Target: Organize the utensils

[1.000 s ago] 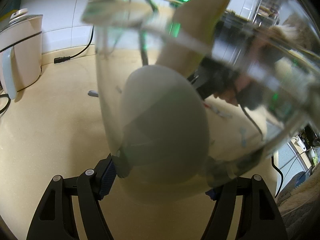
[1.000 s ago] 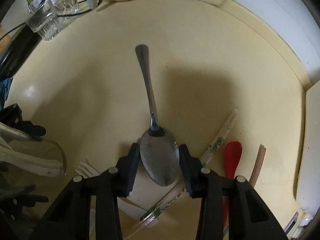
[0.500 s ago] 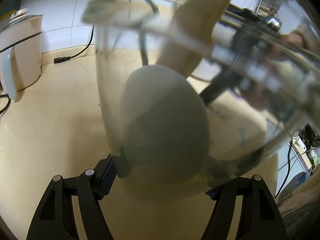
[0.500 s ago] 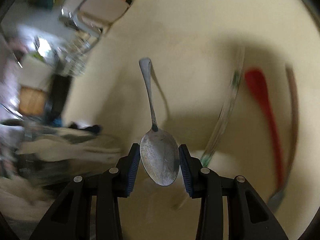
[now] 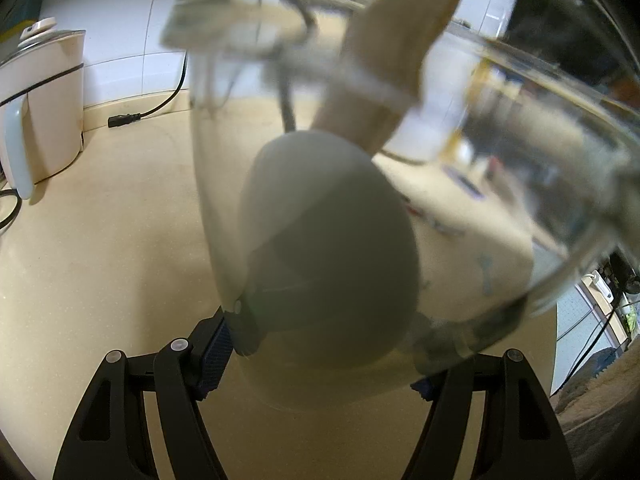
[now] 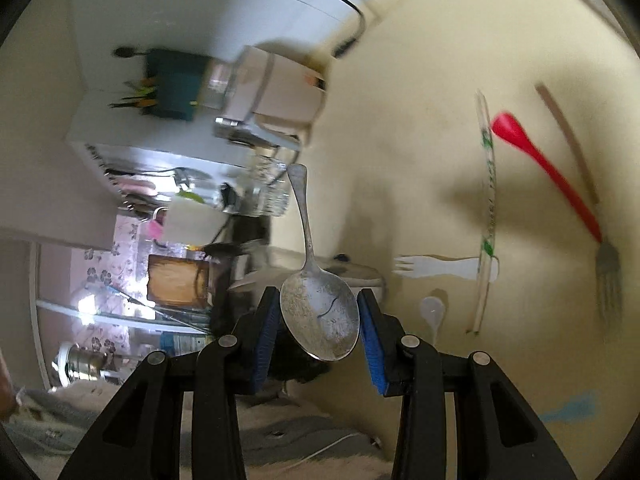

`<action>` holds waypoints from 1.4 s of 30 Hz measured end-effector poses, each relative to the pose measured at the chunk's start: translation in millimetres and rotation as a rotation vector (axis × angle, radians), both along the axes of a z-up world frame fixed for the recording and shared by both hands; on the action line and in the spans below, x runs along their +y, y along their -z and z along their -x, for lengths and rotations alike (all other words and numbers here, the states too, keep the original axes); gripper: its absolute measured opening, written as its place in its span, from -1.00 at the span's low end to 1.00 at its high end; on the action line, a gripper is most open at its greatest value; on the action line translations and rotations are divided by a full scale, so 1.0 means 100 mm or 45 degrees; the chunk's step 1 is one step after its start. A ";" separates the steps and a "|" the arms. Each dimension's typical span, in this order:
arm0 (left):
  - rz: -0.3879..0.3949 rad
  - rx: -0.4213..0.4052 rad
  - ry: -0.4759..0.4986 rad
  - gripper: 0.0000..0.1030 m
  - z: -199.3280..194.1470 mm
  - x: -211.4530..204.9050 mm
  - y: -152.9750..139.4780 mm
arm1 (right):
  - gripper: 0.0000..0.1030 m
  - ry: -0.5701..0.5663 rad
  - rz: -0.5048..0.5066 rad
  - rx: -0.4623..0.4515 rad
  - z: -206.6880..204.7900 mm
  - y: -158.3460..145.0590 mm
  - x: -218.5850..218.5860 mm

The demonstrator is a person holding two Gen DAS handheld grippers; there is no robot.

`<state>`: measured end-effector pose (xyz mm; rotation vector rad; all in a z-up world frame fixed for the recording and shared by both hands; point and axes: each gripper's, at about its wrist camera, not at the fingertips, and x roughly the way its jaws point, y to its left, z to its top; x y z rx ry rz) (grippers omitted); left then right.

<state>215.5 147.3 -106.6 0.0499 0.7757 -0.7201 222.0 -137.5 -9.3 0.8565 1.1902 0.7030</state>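
Note:
My left gripper (image 5: 320,364) is shut on a clear glass jar (image 5: 500,240), which fills most of the left wrist view. Inside the jar stand a pale spoon (image 5: 328,240), a cream handle (image 5: 400,48) and a thin dark handle (image 5: 286,100). My right gripper (image 6: 318,328) is shut on a metal spoon (image 6: 320,312), pads pressed on the sides of its bowl, handle pointing away. It is held above the counter. On the counter lie a red spoon (image 6: 536,160), wrapped chopsticks (image 6: 489,208), a white plastic fork (image 6: 440,268), a metal fork (image 6: 610,276) and a clear plastic spoon (image 6: 432,308).
A brown stick (image 6: 568,140) lies beyond the red spoon. A white kettle (image 5: 40,108) stands at the back left of the beige counter, with a loose power plug (image 5: 124,120) beside it. Drinking glasses (image 6: 268,192) stand near the kettle. The right wrist view is tilted and blurred.
My right gripper has lifted the metal spoon off the counter and rolled, so its view has swung towards the room. The left gripper and jar have not moved.

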 end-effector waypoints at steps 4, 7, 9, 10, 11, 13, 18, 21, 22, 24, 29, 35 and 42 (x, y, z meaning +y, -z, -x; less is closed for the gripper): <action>0.000 0.000 0.000 0.45 0.00 0.00 0.00 | -0.24 -0.069 0.069 -0.084 0.18 -0.40 0.04; -0.001 0.000 0.000 0.45 0.00 0.00 0.00 | -0.24 -0.129 0.159 -0.106 0.30 -0.62 0.10; 0.000 0.000 0.000 0.45 0.00 0.00 0.00 | -0.24 -0.184 0.247 -0.127 0.36 -0.78 0.14; 0.000 0.000 0.000 0.45 0.00 0.00 0.00 | -0.24 -0.202 0.277 -0.132 0.38 -0.80 0.13; 0.000 0.000 0.000 0.45 0.00 0.00 0.00 | -0.24 -0.235 0.331 -0.133 0.39 -0.86 0.18; 0.000 0.000 0.000 0.45 0.00 0.00 0.00 | -0.24 -0.298 0.438 -0.141 0.36 -0.93 0.27; 0.001 0.001 0.000 0.45 0.01 0.00 -0.01 | -0.24 -0.430 0.636 -0.198 0.24 -1.12 0.56; 0.001 0.001 0.000 0.45 0.01 0.00 -0.01 | -0.24 -0.491 0.718 -0.256 0.12 -1.16 0.77; 0.000 0.001 0.000 0.45 0.01 0.00 -0.01 | -0.24 -0.514 0.733 -0.276 0.09 -1.16 0.85; 0.000 0.000 -0.001 0.45 0.01 0.00 -0.01 | -0.24 -0.571 0.780 -0.326 0.02 -1.15 1.07; -0.001 0.000 -0.001 0.45 0.01 0.00 -0.01 | -0.24 -0.585 0.833 -0.416 -0.07 -1.15 1.32; -0.002 0.000 -0.005 0.45 0.03 0.00 0.00 | -0.24 -0.369 0.736 -0.437 -0.04 -1.27 0.98; -0.002 0.001 -0.005 0.45 0.03 -0.01 0.00 | -0.21 0.111 0.692 -0.295 0.13 -1.06 0.04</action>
